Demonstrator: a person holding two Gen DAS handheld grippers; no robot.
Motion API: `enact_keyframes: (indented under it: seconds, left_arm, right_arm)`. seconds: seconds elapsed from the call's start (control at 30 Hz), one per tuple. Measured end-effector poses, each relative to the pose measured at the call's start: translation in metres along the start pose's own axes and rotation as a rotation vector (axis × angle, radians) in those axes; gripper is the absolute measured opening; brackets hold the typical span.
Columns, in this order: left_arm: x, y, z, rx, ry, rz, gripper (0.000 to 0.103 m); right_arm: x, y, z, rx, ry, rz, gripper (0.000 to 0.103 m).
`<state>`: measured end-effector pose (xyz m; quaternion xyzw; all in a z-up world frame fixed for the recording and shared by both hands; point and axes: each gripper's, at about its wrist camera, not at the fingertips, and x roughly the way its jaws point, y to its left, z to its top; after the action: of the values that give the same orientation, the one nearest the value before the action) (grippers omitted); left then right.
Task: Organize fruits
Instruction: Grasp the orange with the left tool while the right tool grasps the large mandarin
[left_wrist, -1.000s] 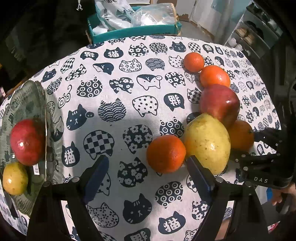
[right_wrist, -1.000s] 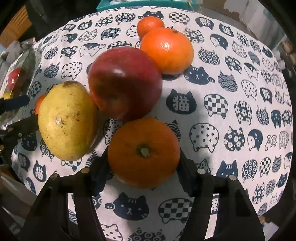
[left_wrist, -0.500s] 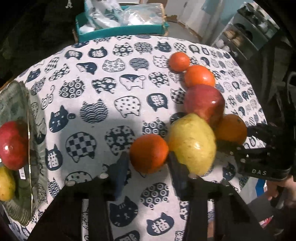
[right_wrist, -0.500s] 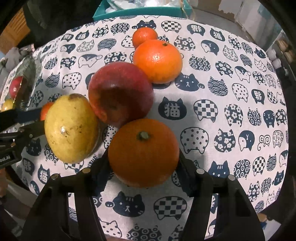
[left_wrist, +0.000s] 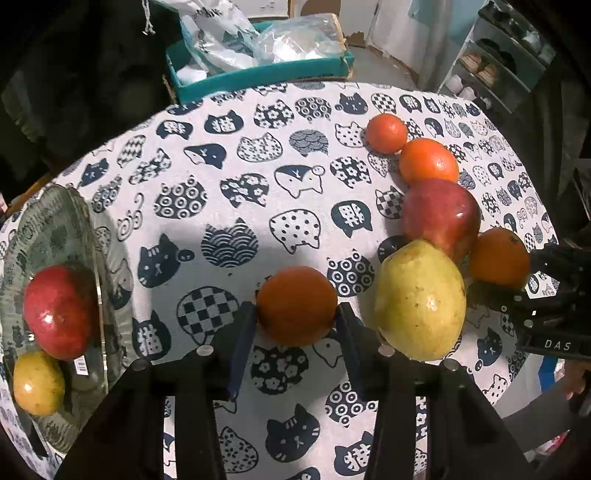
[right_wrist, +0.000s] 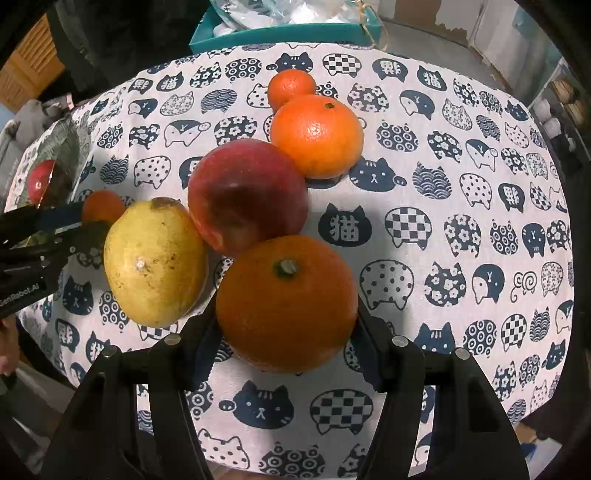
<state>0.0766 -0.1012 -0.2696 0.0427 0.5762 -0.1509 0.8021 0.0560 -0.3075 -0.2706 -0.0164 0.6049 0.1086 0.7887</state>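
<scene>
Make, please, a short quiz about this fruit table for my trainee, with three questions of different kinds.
1. True or false: the right claw is shut on the stemmed orange.
2. What lies in the glass dish? A) a red apple and a yellow fruit B) two oranges C) nothing
3. How many fruits lie on the tablecloth with no claw around them?

Key: 1 true; 2 A; 3 four.

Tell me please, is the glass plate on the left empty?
No, the glass plate already holds a red apple and a yellow fruit.
</scene>
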Motion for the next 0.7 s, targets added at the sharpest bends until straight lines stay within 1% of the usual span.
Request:
enact_keyframes:
  seconds: [0.13, 0.2, 0.27, 0.37, 0.47, 0.63, 0.7]
  left_arm:
    - [0.008, -0.001, 0.002, -0.001, 0.016, -0.015, 0.051]
    - [0.01, -0.001, 0.004, -0.007, 0.018, -0.029, 0.051]
    - [0.012, -0.001, 0.005, -0.012, 0.018, -0.044, 0.047]
    - [0.011, -0.004, 0.006, 0.003, 0.008, -0.023, 0.046]
    - [0.008, -0.006, 0.007, 0.017, -0.012, 0.013, 0.045]
    - [-0.005, -0.002, 0.013, -0.014, -0.047, 0.024, 0.045]
    - [-0.01, -0.001, 0.014, -0.025, -0.057, 0.034, 0.045]
  right_arm:
    - [0.005, -0.005, 0.0, 0.003, -0.001, 0.006, 0.064]
    - [0.009, -0.005, -0.001, 0.006, -0.002, 0.007, 0.064]
    - [0.009, -0.007, -0.002, 0.01, -0.005, 0.003, 0.064]
    - [0.008, -0.009, -0.001, 0.019, -0.013, 0.002, 0.064]
    - [0.006, -0.011, -0.001, 0.021, -0.023, -0.005, 0.063]
    - [-0.002, -0.014, 0.001, 0.032, -0.057, -0.027, 0.063]
    - [-0.009, -0.017, 0.002, 0.041, -0.083, -0.04, 0.063]
